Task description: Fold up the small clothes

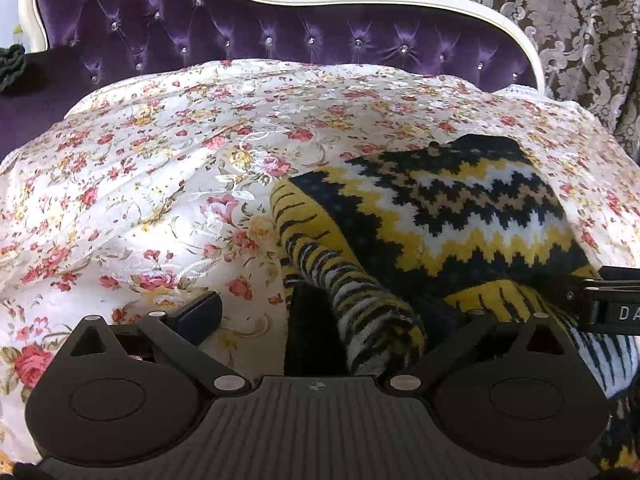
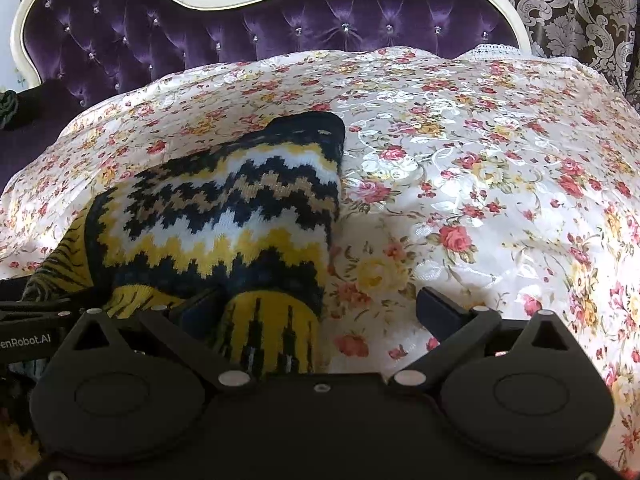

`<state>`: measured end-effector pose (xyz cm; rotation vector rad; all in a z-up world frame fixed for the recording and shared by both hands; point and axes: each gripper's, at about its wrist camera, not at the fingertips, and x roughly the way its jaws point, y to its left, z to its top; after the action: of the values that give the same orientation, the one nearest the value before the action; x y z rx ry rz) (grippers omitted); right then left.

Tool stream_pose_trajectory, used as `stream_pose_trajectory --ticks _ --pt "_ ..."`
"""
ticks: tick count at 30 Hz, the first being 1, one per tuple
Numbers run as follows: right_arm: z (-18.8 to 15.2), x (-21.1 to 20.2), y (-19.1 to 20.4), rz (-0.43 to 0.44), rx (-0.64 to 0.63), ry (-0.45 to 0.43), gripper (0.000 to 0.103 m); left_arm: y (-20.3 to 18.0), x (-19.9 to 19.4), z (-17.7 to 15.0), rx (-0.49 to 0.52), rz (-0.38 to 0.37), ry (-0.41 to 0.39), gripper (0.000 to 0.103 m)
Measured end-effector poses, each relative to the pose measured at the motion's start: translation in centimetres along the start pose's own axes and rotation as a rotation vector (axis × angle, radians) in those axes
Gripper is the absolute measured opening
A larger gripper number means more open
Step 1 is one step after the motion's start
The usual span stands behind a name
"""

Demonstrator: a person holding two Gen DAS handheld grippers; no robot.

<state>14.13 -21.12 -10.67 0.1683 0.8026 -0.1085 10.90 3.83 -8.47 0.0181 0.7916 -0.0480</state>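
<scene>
Chunky zigzag-knit sweater (image 2: 224,216) lies crumpled on the glossy floral bedspread (image 2: 480,184); left tongs (image 1: 320,312) and right tongs (image 2: 316,308) both gape apart, straddling its striped hem.

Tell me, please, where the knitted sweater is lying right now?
The sweater lies on the flowered bedspread, below the purple headboard: left in the right wrist view, right in the left wrist view, between both open tools.

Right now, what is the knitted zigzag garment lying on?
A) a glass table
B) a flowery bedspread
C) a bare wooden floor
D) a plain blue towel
B: the yellow, black and white knitted garment rests on a white bedspread printed with roses, before a purple tufted headboard.
</scene>
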Motion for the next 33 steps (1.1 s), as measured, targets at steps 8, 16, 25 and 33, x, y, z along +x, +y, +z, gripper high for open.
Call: stream_pose_trajectory --ticks 8,16,25,33 --pt "0.0 -1.4 -0.1 0.007 0.031 0.004 0.102 -1.3 -2.0 0.6 0.075 0.076 -0.023 0.102" --pt "-1.2 -4.4 0.0 0.018 0.034 0.009 0.102 -2.9 -6.0 0.2 0.09 0.132 -0.068 0.102" --pt "-2.9 -8.9 1.3 -0.018 -0.031 0.047 0.102 -3.5 -10.5 -0.8 0.078 0.129 -0.107 0.102" --pt "-3.7 -13.2 2.4 -0.089 -0.036 -0.011 0.102 -3.5 -13.3 -2.3 0.054 0.136 -0.113 0.101"
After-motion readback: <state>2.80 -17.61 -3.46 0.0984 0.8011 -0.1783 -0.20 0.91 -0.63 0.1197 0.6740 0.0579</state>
